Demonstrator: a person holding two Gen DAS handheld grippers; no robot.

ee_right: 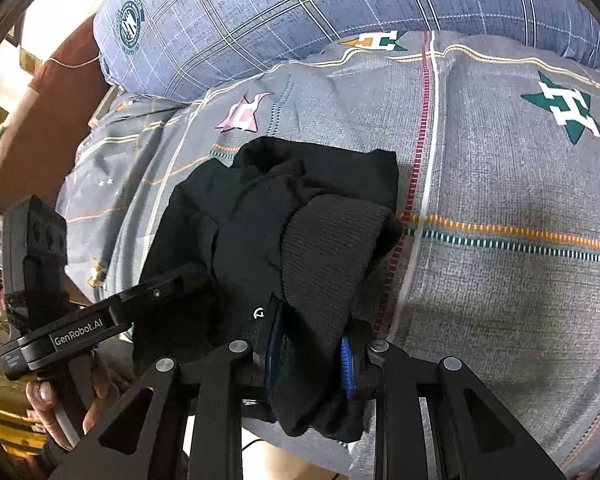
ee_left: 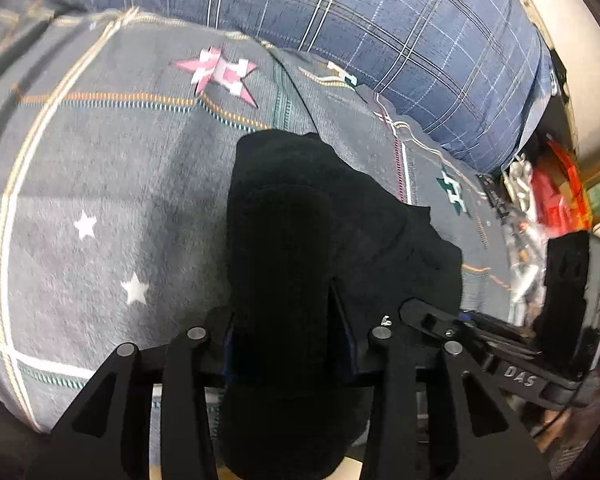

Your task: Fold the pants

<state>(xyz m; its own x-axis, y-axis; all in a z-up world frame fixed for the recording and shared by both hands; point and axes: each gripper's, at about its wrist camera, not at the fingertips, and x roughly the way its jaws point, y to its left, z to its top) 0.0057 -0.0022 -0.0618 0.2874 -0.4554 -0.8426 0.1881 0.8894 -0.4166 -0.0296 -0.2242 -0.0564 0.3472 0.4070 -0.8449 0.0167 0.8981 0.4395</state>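
Observation:
Black pants (ee_left: 340,208) lie bunched on a grey star-patterned bedspread (ee_left: 100,184). My left gripper (ee_left: 288,344) is shut on a thick fold of the pants, which fills the space between its fingers. My right gripper (ee_right: 310,344) is shut on a ribbed fold of the same pants (ee_right: 260,216), its blue pads (ee_right: 346,360) pressing the cloth. The left gripper (ee_right: 168,288) shows in the right wrist view at the pants' left edge. The right gripper (ee_left: 432,320) shows in the left wrist view at the pants' right edge.
A blue plaid pillow or duvet (ee_right: 300,8) lies along the far side of the bed (ee_right: 500,280). Cluttered items, some red (ee_left: 556,196), sit past the bed's right end in the left wrist view. A hand (ee_right: 48,404) holds the left gripper's handle.

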